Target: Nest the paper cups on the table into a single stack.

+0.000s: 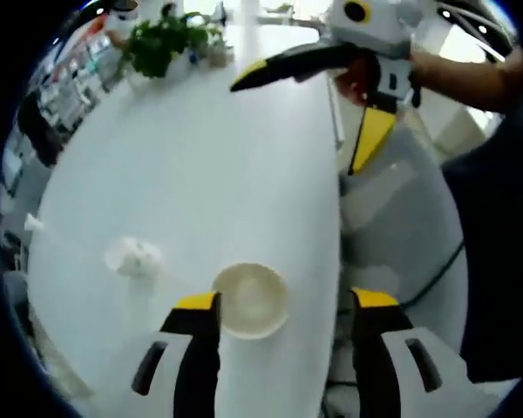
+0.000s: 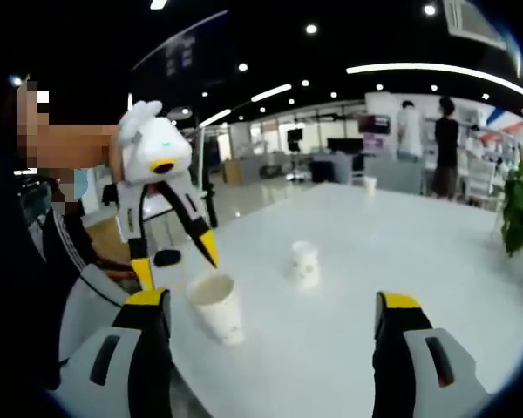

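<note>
Looking down along my left hand-held gripper (image 1: 285,306), I am seeing straight into the open mouth of a paper cup (image 1: 251,300) standing upright on the white counter (image 1: 200,165), close to its edge; the cup is sitting between my two yellow-tipped jaws, nearer the left one, and I cannot tell whether that jaw is touching its rim. The jaws are standing wide apart and gripping nothing. A second paper cup (image 1: 134,257) is showing blurred on the counter just beyond and to the left, apart from the first. My right hand-held gripper (image 1: 331,104) is coming into this view from the upper right, hanging in the air above the counter's edge, its jaws spread wide and empty, my hand (image 1: 444,70) behind it. The right gripper view is giving me the side-on look instead: the near cup (image 2: 216,306) is standing at the counter's (image 2: 401,252) corner, with the patterned second cup (image 2: 304,263) farther in and well apart from it. My left hand-held gripper (image 2: 179,259) is pointing steeply downward there, its spread tips hanging just above and beside the near cup's rim. My right hand-held gripper's (image 2: 275,313) own jaws are rising wide open, holding nothing. A potted plant (image 1: 161,42) is sitting at the counter's far end.
</note>
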Demonstrator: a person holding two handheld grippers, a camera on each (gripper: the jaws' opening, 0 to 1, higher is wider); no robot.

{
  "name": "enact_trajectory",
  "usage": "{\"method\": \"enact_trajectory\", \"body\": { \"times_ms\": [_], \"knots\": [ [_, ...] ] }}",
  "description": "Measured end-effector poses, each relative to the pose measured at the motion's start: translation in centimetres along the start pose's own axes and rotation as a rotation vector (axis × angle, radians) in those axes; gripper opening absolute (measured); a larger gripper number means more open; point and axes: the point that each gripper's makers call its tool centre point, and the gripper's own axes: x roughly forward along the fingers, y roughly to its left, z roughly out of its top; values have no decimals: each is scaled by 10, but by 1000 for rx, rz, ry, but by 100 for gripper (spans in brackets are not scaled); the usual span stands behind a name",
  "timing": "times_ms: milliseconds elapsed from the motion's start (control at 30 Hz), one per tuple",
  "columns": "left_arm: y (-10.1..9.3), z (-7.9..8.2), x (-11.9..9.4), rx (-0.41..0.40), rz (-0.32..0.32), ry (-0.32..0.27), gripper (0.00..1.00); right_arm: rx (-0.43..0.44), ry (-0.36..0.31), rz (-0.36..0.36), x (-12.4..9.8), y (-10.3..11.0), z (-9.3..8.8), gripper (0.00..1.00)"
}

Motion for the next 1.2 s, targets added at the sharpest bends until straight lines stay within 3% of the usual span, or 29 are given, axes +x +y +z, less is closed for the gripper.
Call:
{"method": "enact_trajectory", "body": {
  "times_ms": [33,67,200,300,500,567,700,767,867,967,1033,1200],
  "knots": [
    [0,1,-1,-3,1,-9,67,-1,0,0,0,0,0,96],
    [2,7,-2,0,7,-64,70,-1,0,0,0,-1,1,96],
    [3,17,-12,-57,19,-168,87,0,-2,-3,0,-2,2,96],
    [7,27,-23,-87,53,-286,99,0,-2,-4,0,-2,2,96],
    [19,29,-44,-176,97,-400,99,-2,-1,-4,2,-3,2,96],
    [24,32,-56,-205,130,-476,99,-1,-2,-3,2,-2,2,96],
    [40,34,-76,-123,270,-564,99,-6,0,2,4,-2,3,96],
    [43,34,-85,-130,295,-602,99,-7,0,5,5,-2,4,96],
    [60,28,-105,-188,394,-678,99,-10,2,6,6,-2,3,96],
    [65,17,-117,-272,429,-730,99,-8,1,6,7,-2,4,96],
    [67,13,-129,-309,454,-800,99,-8,-1,8,7,-2,4,96],
    [70,-17,-136,-361,513,-800,99,-10,2,6,7,-2,4,96]
  ]
}}
